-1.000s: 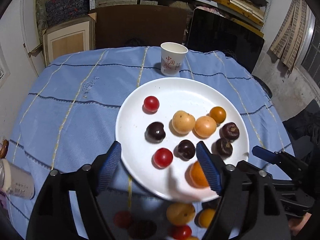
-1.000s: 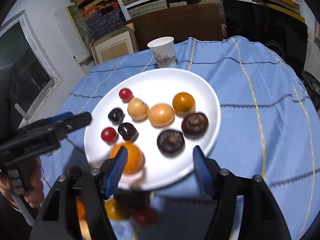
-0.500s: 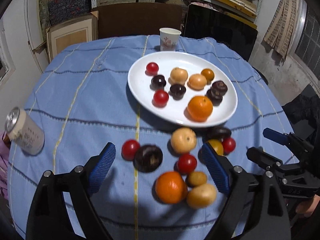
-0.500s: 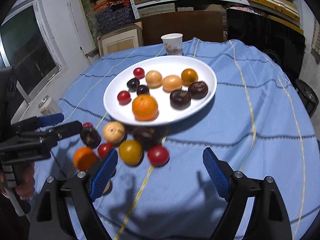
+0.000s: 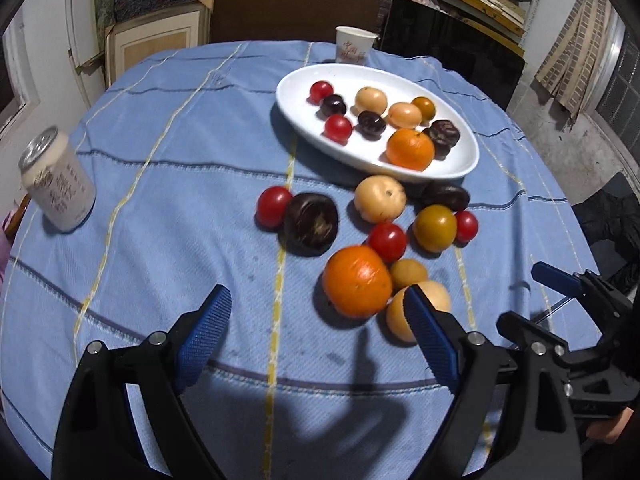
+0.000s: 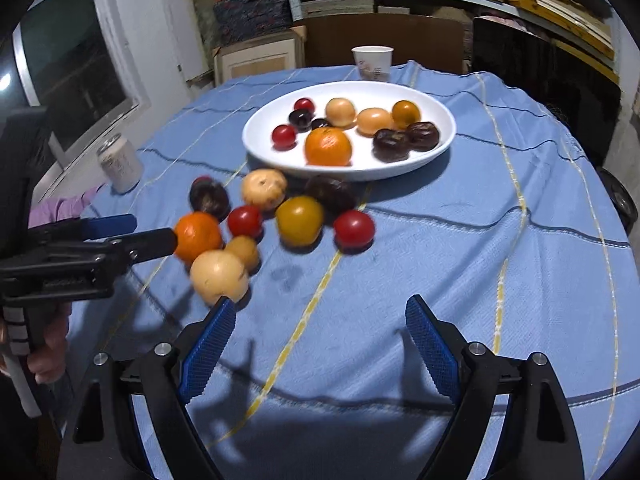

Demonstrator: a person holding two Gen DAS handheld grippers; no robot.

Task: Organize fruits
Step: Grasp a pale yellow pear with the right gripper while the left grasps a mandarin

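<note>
A white plate (image 5: 304, 120) (image 6: 440, 148) on the blue cloth holds several fruits, among them an orange (image 5: 410, 149) (image 6: 328, 146). In front of it lie several loose fruits: an orange (image 5: 357, 286) (image 6: 197, 237), a dark plum (image 5: 311, 224), red tomatoes (image 5: 273, 206) (image 6: 354, 229), a pale fruit (image 5: 380, 199) (image 6: 219, 277). My left gripper (image 5: 316, 324) stands open over bare cloth, just short of the loose orange. My right gripper (image 6: 318, 326) is open too, nothing between its fingers, with the loose pile to its upper left.
A paper cup (image 5: 354, 45) (image 6: 373, 62) stands behind the plate. A white can (image 5: 56, 186) (image 6: 120, 163) sits near the table's left edge. Shelves, boxes and a dark panel ring the round table. A hand (image 6: 46, 354) holds the left gripper's handle.
Both grippers have pulled back from the plate toward the near side. The orange now lies on the plate, and the loose fruit pile has come into view. Both jaws stand wider.
</note>
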